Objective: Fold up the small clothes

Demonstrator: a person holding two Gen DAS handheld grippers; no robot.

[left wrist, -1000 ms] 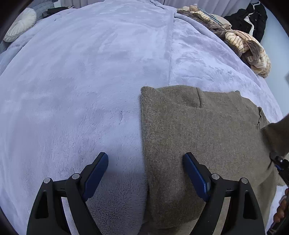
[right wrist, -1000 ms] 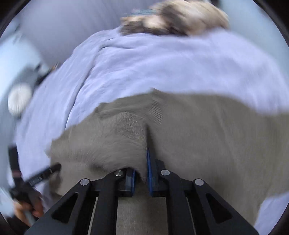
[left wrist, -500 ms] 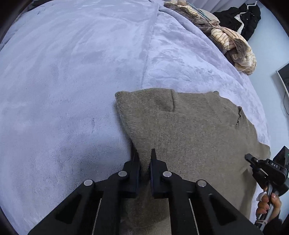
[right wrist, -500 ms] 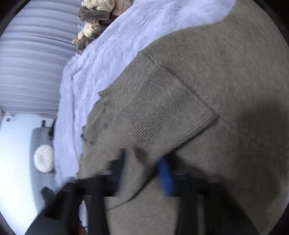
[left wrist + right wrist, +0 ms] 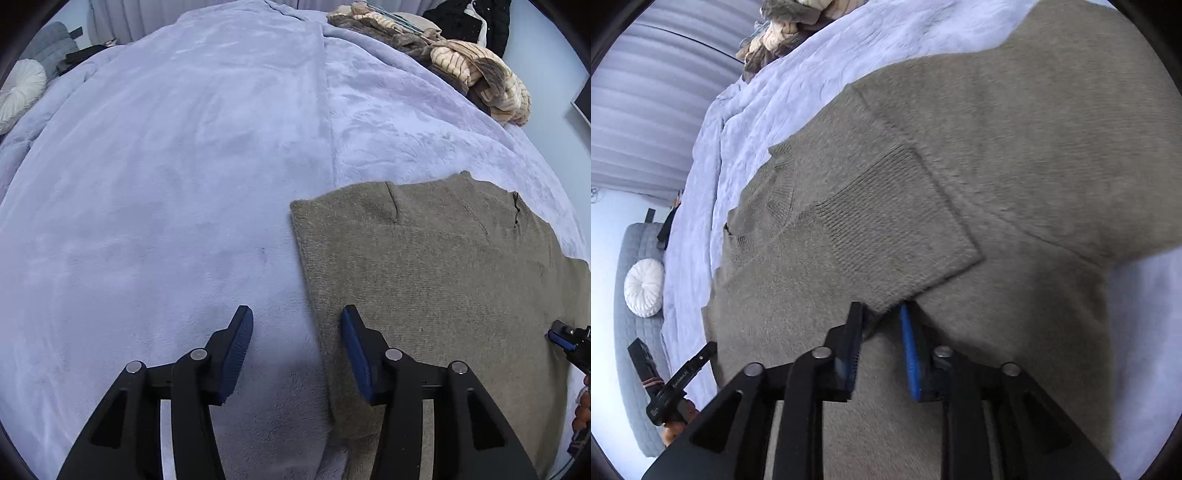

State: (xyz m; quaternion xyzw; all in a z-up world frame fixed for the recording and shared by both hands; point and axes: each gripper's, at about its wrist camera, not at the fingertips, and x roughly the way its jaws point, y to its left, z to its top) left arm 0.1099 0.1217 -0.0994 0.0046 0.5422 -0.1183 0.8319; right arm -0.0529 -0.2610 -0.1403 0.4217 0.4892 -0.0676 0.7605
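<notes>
An olive-brown knit sweater (image 5: 436,266) lies flat on the lavender bed cover (image 5: 166,184), its left side folded to a straight edge. My left gripper (image 5: 297,317) is open and empty; its jaws straddle that folded edge just above the fabric. In the right wrist view the sweater (image 5: 997,129) has a sleeve folded across the body, ending in a ribbed cuff (image 5: 886,221). My right gripper (image 5: 881,314) is partly open, with the cuff's corner lying loose between its jaws. The right gripper also shows at the edge of the left wrist view (image 5: 569,341).
A pile of striped and brown clothes (image 5: 469,70) lies at the bed's far right, with dark garments (image 5: 476,18) behind it. A round white cushion (image 5: 644,288) sits on a grey sofa (image 5: 631,369) beside the bed. Curtains (image 5: 653,110) hang behind.
My left gripper, shut on the sweater's folded edge half a second ago, has opened and let it go. My right gripper has opened from shut and the sleeve cuff now lies on the body.
</notes>
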